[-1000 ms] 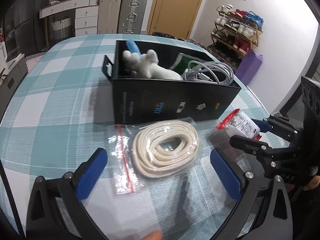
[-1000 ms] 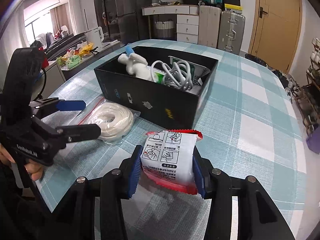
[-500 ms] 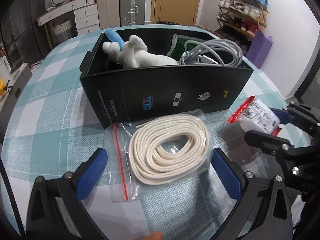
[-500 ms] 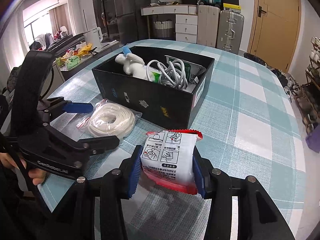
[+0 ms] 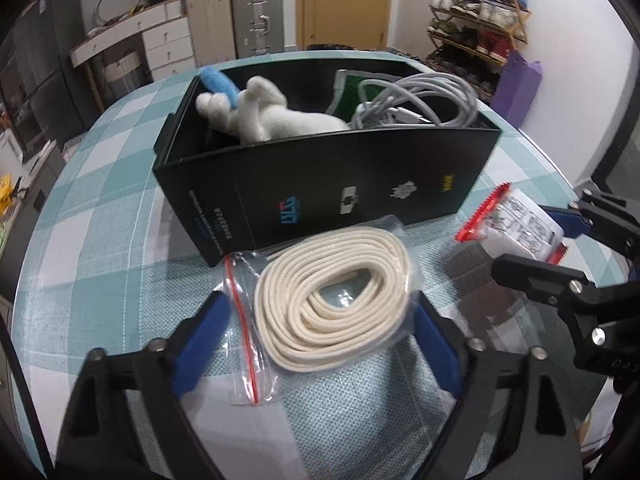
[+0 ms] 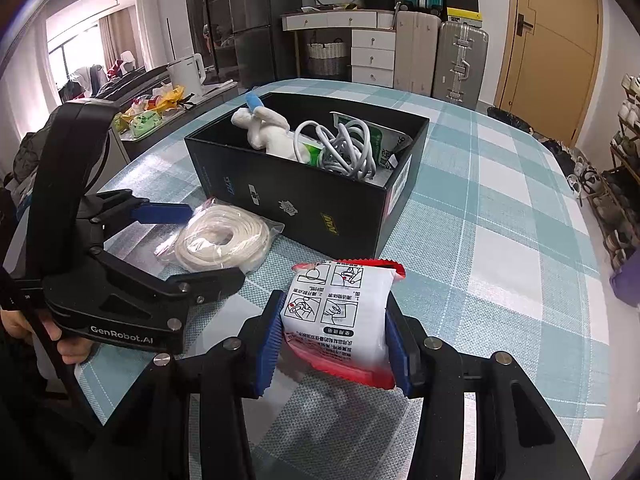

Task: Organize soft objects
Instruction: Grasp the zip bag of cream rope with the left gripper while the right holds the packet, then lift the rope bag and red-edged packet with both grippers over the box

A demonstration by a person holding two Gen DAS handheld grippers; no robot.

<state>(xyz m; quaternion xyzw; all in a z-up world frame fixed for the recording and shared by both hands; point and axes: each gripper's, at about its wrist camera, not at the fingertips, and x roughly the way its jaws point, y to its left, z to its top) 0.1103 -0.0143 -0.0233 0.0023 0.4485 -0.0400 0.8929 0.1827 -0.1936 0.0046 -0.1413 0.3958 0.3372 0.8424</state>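
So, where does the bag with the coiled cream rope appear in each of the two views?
Left wrist view: the bagged rope lies low in the centre, between the closing fingers of the left gripper.
Right wrist view: it sits left of centre, by the left gripper's fingers.
Shared landmark: the black box, directly behind the bag in both views.

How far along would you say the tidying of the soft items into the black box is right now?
Partly done: the plush toy and cable bundle already lie in the black box. The right claw grips the red-edged packet. The left claw is closing around the bagged rope. Both remain outside the box.
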